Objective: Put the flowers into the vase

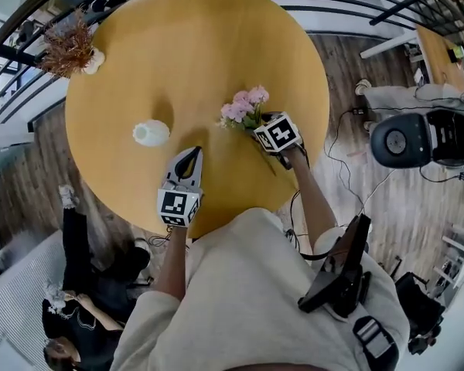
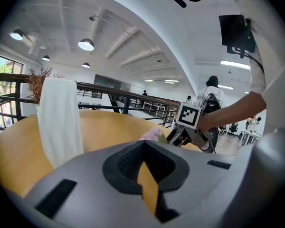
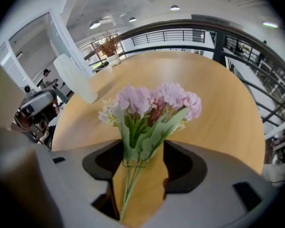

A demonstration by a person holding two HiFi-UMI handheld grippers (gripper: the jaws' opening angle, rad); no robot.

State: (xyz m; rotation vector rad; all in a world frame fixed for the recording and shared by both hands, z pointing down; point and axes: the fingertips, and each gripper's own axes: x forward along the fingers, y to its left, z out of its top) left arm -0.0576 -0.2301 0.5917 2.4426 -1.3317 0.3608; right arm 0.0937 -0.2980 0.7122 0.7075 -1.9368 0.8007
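While the right gripper is spread wide around the stems of the flowers, laid on the table at frame centre, the left gripper is closed, empty, and the vase is seen upper left of it.

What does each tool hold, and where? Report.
Nothing is held. The right tool straddles the stems of the flowers with open jaws, not gripping; the left tool is empty.
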